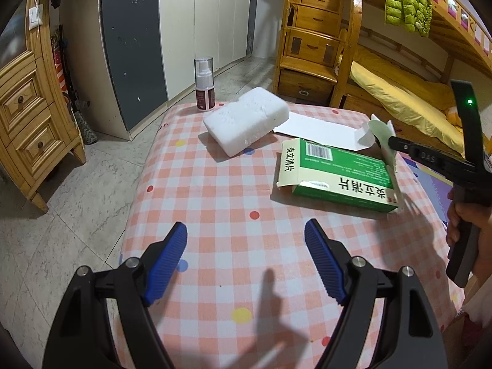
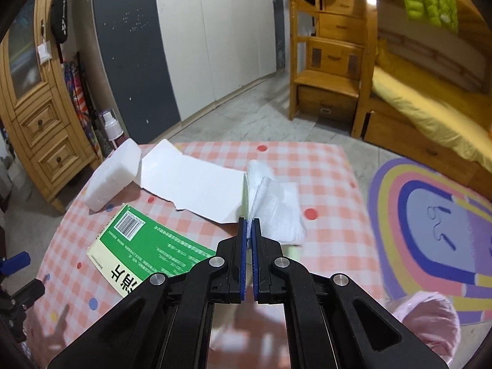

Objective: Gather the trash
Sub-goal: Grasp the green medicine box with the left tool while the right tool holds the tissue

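My left gripper hangs open over the near part of the pink checked tabletop, with nothing between its blue pads. A green medicine box lies flat to its front right, one end flap open. Beyond it are a flattened white card and a white foam block. In the right wrist view my right gripper is shut, and a crumpled white tissue hangs from its tips above the table. The left wrist view shows that gripper at the right edge with the pale scrap pinched in it.
A spray bottle stands at the table's far left corner. A pink plastic bag sits low beside the table on the right, by a rainbow rug. Wooden drawers, a wardrobe and a bunk bed ring the floor.
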A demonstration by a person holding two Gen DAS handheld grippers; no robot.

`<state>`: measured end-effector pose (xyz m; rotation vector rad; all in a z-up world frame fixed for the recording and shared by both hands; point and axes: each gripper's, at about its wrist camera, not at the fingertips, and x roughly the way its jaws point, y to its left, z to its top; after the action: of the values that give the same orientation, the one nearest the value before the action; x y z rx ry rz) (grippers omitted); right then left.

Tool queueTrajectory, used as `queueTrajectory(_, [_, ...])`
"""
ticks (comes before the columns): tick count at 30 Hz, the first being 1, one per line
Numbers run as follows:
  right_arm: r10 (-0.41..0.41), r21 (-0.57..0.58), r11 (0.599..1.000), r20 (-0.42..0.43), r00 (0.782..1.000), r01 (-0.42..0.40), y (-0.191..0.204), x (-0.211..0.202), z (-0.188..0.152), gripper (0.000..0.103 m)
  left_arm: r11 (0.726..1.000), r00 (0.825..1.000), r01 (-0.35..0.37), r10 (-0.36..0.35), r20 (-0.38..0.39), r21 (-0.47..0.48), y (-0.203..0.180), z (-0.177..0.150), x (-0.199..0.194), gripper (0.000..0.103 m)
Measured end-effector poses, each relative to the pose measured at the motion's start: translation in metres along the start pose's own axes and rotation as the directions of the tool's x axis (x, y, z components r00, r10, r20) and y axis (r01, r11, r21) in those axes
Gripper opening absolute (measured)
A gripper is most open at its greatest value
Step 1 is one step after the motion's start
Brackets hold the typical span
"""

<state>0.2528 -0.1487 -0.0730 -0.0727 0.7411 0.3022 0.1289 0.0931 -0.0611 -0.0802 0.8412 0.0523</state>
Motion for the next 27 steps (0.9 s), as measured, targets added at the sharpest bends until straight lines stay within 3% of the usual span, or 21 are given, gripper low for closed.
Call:
queueTrajectory(7, [0.004, -0.007, 1.0, -0.094, 0.996, -0.005, 0.007, 0.019, -0.008, 0.003, 1.0, 1.0, 0.001, -0.001, -0.013, -0.01, 0.005, -0.003, 0.004, 0.077])
queueTrajectory(14, [0.088, -0.063, 0.993, -0.138, 0.987, -0.097, 0.04, -0.022, -0.053, 0.003, 1.0, 1.0, 0.008, -0.008, -0.012, -0.02, 0.009, -0.009, -0.004, 0.077])
queueTrajectory(23, [0.237, -0.053, 0.966, -0.202, 0.95, -0.252, 0.084, -0.072, -0.108, 0.003, 0.999, 0.999, 0.039, -0.039, -0.005, 0.003, 0.0, -0.018, -0.022, 0.077])
queueTrajectory(26, [0.193, -0.081, 0.975, -0.148, 0.97, -0.206, 0.082, -0.095, -0.107, 0.003, 0.999, 0.999, 0.052, -0.052, 0.002, 0.017, -0.007, -0.02, -0.028, 0.077])
queueTrajectory(27, [0.177, -0.081, 0.979, -0.119, 0.977, -0.187, 0.077, -0.104, -0.105, 0.003, 0.998, 0.998, 0.058, -0.058, 0.005, 0.016, -0.009, -0.02, -0.029, 0.081])
